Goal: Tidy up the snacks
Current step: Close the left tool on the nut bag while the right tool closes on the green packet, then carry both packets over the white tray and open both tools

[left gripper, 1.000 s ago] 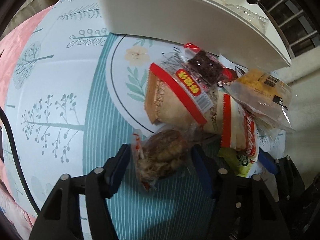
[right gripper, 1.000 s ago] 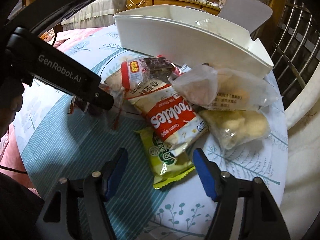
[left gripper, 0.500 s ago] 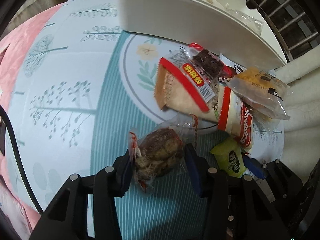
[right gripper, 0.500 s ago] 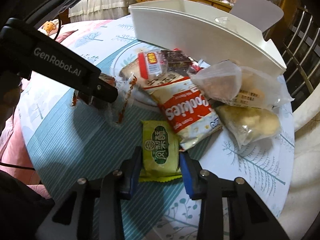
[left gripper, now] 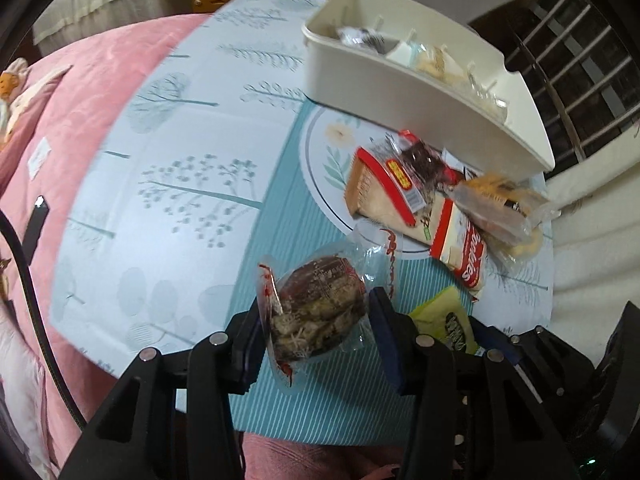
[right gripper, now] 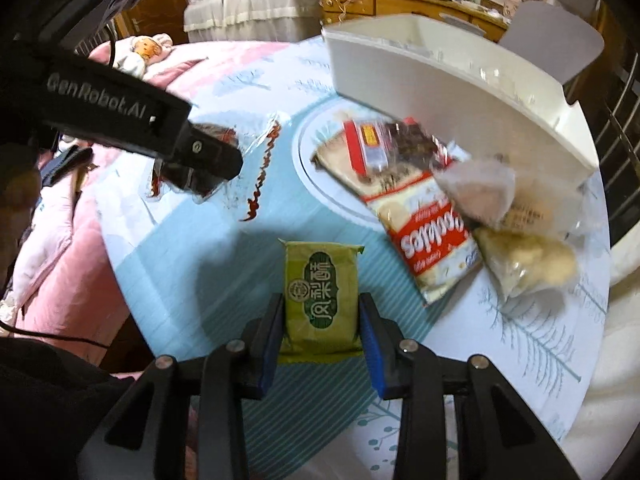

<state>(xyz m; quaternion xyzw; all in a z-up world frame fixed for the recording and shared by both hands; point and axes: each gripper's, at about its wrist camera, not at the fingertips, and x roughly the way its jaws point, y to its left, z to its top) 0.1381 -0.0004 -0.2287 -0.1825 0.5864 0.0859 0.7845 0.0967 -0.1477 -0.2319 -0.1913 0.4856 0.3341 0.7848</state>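
Observation:
My left gripper (left gripper: 316,312) is shut on a clear-wrapped brown pastry (left gripper: 316,312) and holds it above the round table (left gripper: 180,184). In the right wrist view that same left gripper (right gripper: 200,168) hangs at the left with the pastry's wrapper trailing. My right gripper (right gripper: 320,312) is shut on a green snack packet (right gripper: 320,292), lifted off the cloth; the packet (left gripper: 448,320) also shows low right in the left wrist view. A pile of snacks lies by the white divided box (left gripper: 420,80), among them a red-and-white cookies bag (right gripper: 424,240).
The white box (right gripper: 460,92) stands at the table's far side with several small items in its compartments. Clear bags of pale snacks (right gripper: 524,252) lie at the right edge. A pink quilt (left gripper: 80,100) covers the bed to the left. A window grille is at the far right.
Both grippers closed on their items and rose: the left took the brown pastry, the right took the green packet, and both lifted them off the table.

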